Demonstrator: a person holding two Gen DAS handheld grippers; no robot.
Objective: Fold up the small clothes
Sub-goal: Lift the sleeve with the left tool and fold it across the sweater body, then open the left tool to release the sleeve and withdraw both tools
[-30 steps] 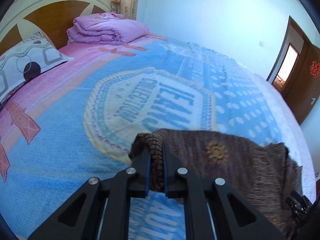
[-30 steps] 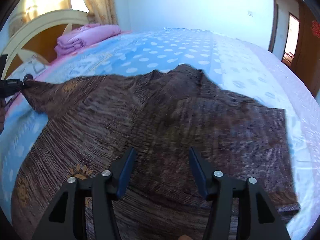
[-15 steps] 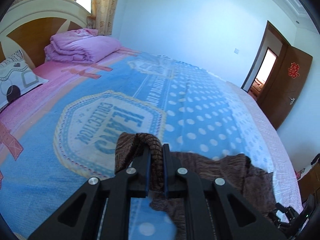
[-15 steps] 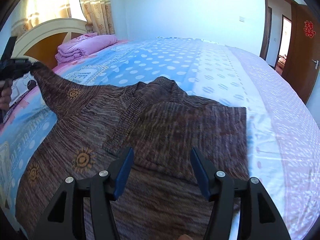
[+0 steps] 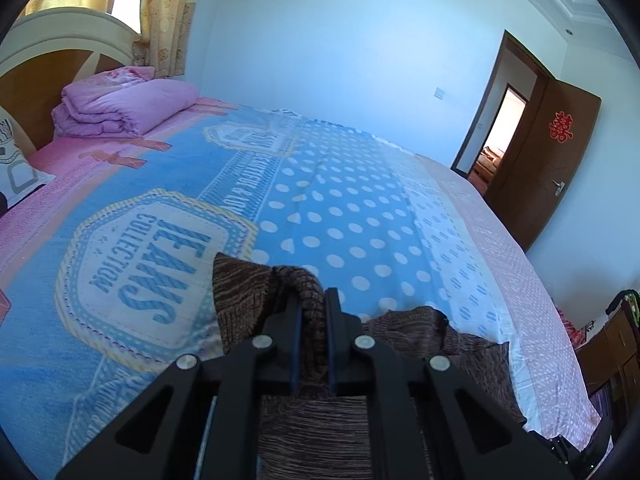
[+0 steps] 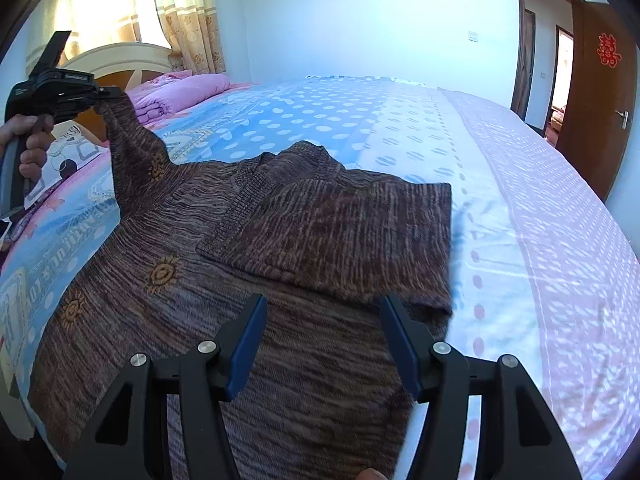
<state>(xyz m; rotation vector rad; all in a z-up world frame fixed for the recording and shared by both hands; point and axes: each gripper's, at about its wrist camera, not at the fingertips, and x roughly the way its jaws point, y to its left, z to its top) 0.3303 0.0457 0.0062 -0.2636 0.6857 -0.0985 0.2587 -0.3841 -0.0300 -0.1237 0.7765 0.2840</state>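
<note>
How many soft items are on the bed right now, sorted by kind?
Brown knitted sweater, one sleeve lifted off the bed in the left gripper: 1
Folded pink quilt by the headboard: 1
Patterned pillow, only partly in view: 1
Total: 3

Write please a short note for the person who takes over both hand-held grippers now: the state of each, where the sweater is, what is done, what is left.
Left hand-held gripper: shut on the sleeve cuff, lifted above the bed.
Right hand-held gripper: open, empty, over the brown knit sweater.
Done: the sweater's right side is folded in.
Left: lay the lifted sleeve across the body, then probably fold the sweater in half.
</note>
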